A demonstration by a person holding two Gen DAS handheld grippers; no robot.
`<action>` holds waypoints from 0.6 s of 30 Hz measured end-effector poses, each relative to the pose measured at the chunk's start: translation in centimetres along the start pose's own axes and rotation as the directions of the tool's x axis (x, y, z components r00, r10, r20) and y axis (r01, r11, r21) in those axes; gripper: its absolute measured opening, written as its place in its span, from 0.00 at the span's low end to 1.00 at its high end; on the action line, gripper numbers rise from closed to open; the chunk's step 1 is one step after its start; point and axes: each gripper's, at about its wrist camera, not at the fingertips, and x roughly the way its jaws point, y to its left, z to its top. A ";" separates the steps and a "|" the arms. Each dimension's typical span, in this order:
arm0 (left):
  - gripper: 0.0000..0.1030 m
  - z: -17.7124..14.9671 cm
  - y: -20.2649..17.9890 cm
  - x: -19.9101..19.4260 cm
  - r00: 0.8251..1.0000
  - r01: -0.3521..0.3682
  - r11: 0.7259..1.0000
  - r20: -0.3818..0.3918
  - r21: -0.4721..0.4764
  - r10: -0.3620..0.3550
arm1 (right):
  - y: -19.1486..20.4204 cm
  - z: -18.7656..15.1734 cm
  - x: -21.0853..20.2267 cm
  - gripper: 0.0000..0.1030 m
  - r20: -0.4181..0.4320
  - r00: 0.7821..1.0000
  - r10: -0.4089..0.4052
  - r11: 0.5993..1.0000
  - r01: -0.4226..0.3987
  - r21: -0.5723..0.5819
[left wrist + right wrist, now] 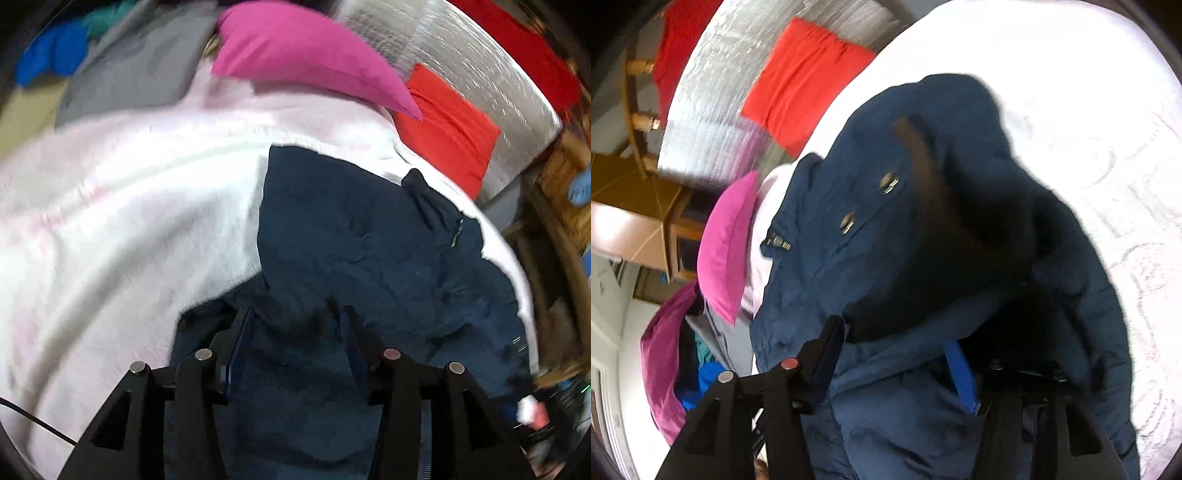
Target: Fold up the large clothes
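Observation:
A dark navy jacket (pixel 369 236) lies on a pale pink bed cover (pixel 129 206). In the left wrist view it spreads from the middle toward the lower right, with a zip near its right edge. My left gripper (pixel 295 321) sits low over its near part, jaws apart with jacket cloth bunched between them. In the right wrist view the jacket (pixel 871 236) is heaped up, with two metal snaps and a dark hood lining showing. My right gripper (pixel 897 339) has its fingers wide apart, and a thick fold of the jacket fills the gap and hides the right finger.
A magenta pillow (pixel 306 51) and a red pillow (pixel 443 125) lie at the bed's far side against a silver quilted headboard (pixel 480 74). Grey, blue and teal clothes (pixel 122 55) are piled at far left. Wooden furniture (pixel 661 221) stands beside the bed.

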 end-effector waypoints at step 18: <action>0.48 0.3 -2.7 -3.0 0.973 -0.145 0.966 0.210 0.214 0.100 | 1.8 0.6 1.6 0.27 0.045 0.994 -0.104 0.987 0.109 -0.121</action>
